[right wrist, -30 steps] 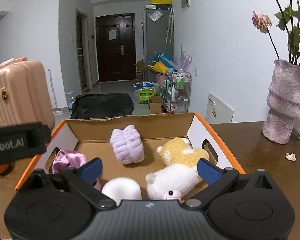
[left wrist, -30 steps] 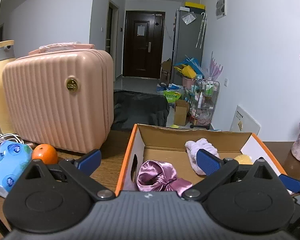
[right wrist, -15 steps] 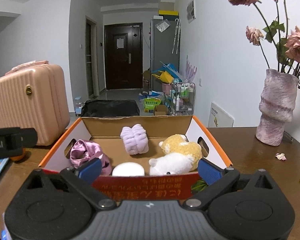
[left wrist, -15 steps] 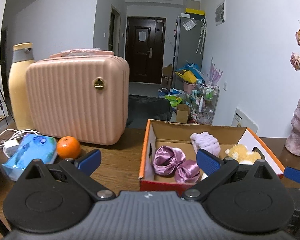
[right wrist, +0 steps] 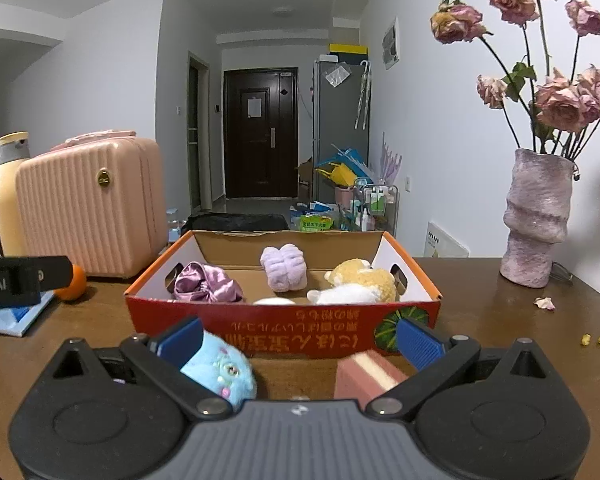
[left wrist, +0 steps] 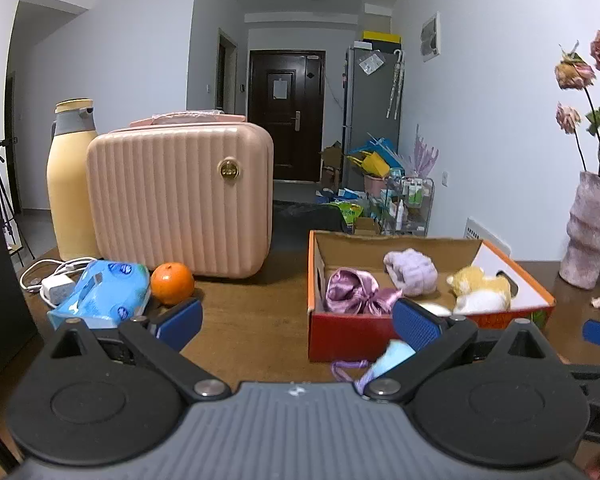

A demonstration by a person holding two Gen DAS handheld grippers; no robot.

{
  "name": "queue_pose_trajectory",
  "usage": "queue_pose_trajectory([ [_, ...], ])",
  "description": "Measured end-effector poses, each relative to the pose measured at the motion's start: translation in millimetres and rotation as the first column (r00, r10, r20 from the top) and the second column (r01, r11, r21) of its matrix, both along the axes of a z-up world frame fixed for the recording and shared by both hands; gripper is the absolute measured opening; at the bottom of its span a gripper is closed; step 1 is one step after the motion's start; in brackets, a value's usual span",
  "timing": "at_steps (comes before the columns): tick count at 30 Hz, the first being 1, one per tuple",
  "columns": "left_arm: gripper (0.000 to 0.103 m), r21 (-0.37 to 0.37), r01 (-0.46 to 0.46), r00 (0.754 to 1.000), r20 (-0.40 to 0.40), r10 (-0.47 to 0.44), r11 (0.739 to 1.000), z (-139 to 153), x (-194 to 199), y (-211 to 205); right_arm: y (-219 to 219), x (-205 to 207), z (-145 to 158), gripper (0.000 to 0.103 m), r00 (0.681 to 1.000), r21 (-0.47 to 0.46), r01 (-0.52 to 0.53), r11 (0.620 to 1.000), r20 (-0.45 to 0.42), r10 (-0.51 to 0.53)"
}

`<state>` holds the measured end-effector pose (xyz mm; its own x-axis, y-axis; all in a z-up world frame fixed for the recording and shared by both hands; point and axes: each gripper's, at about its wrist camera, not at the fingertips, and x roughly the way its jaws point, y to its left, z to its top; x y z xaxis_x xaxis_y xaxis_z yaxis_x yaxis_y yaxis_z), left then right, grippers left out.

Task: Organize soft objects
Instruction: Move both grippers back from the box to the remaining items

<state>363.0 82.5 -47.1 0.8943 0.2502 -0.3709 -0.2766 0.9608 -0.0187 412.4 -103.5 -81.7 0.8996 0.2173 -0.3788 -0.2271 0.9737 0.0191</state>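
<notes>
Right wrist view: your right gripper (right wrist: 298,338) hangs wide, empty, just before the box (right wrist: 284,330), framing the blue plush (right wrist: 220,368). Your left gripper (left wrist: 296,320) is wide too, free to help.

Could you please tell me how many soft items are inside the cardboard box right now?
5 visible: a purple satin pouch at left, a lavender towel roll at the back, a yellow plush at right, a white plush before it, and a white item mostly hidden behind the box's front wall.

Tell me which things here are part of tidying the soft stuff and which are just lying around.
Part of the job: cardboard box, purple satin pouch, lilac headband, plush toy, blue plush, pink sponge.

Lying about: pink case, orange, tissue pack, thermos, vase.
</notes>
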Motion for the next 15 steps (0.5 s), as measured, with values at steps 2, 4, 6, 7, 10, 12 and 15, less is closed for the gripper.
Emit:
queue_pose_trajectory([
  [2, 0.103, 0.002, 0.004, 1.0, 0.001, -0.004, 1.0, -2, -8, 1, -3, -10, -2, 0.103, 1.0, 0.0, -0.001, 1.0, 0.009, 0.001],
  [4, 0.103, 0.004, 0.009, 1.0, 0.006, -0.009, 1.0, -4, -17, 2, -5, -21, -3, 0.103, 1.0, -0.001, -0.005, 1.0, 0.02, 0.005],
  [6, 0.103, 0.003, 0.009, 1.0, 0.014, -0.009, 1.0, -7, -27, 3, -7, -30, -4, 0.103, 1.0, -0.002, -0.007, 1.0, 0.028, 0.007],
  [7, 0.103, 0.002, 0.007, 1.0, 0.016, -0.007, 1.0, -8, -32, 3, -8, -34, -4, 0.103, 0.999, -0.001, -0.008, 1.0, 0.033, 0.009],
  [10, 0.103, -0.006, 0.01, 1.0, 0.019, -0.009, 1.0, -11, -46, 6, -11, -47, -6, 0.103, 0.999, -0.001, -0.015, 1.0, 0.041, 0.015],
  [12, 0.103, -0.012, 0.007, 1.0, 0.022, -0.007, 1.0, -12, -55, 8, -12, -54, -8, 0.103, 0.999, -0.004, -0.021, 1.0, 0.042, 0.021],
  [15, 0.103, -0.022, 0.011, 1.0, 0.022, -0.01, 1.0, -16, -66, 11, -13, -66, -13, 0.103, 0.998, -0.01, -0.039, 0.999, 0.042, 0.039],
])
